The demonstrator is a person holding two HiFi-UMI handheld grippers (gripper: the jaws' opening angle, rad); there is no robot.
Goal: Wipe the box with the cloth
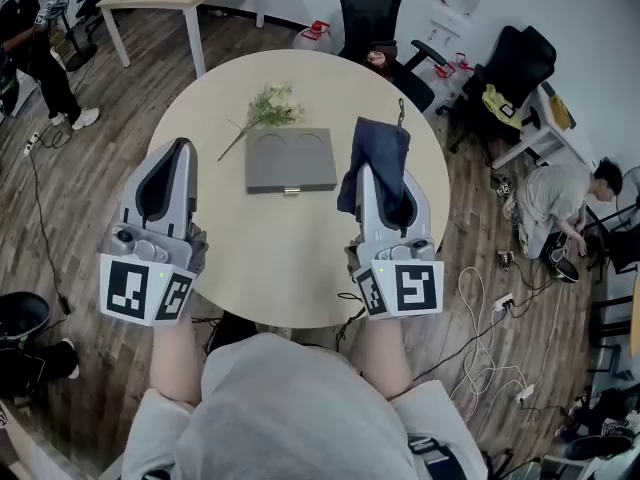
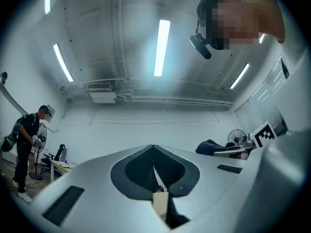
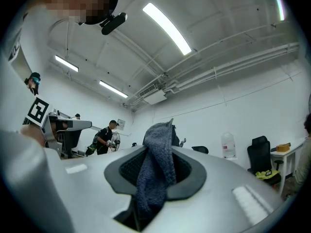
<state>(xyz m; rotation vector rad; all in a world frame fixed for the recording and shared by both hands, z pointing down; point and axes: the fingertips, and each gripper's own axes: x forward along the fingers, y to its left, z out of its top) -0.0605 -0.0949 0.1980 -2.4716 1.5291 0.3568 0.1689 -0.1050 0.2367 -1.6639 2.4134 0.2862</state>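
Plainly, the cloth (image 1: 380, 153) was already in hand. The right hand-held gripper (image 1: 385, 183) had its jaws closed on the dark blue cloth. In the right gripper view the fabric bunched up between the jaws and stood above their tips. In the head view it hung forward of them in a loose fold. The left hand-held gripper (image 1: 183, 150) had its jaws together with nothing between them, as the left gripper view showed.

Both gripper views looked at ceiling and walls rather than at the surface (image 1: 300, 258), so both tools appeared to be tipped upward and held above it.

The box (image 1: 290, 160), flat and grey, lay shut near the middle of the round surface. Two shallow round dents marked its lid, and a small latch sat on the edge facing the person. A green sprig (image 1: 268, 106) lay just beyond its far left corner.

The box sat ahead of the person, between the two hand-held grippers. From the right one it lay forward and to the left, with the hanging cloth just beside its right edge in the head view. Its long axis ran left to right across the person.

The right hand seemed nearer and carried the cloth, so the likely next move was to lower it leftward onto the lid. No contact between cloth and box could be seen.
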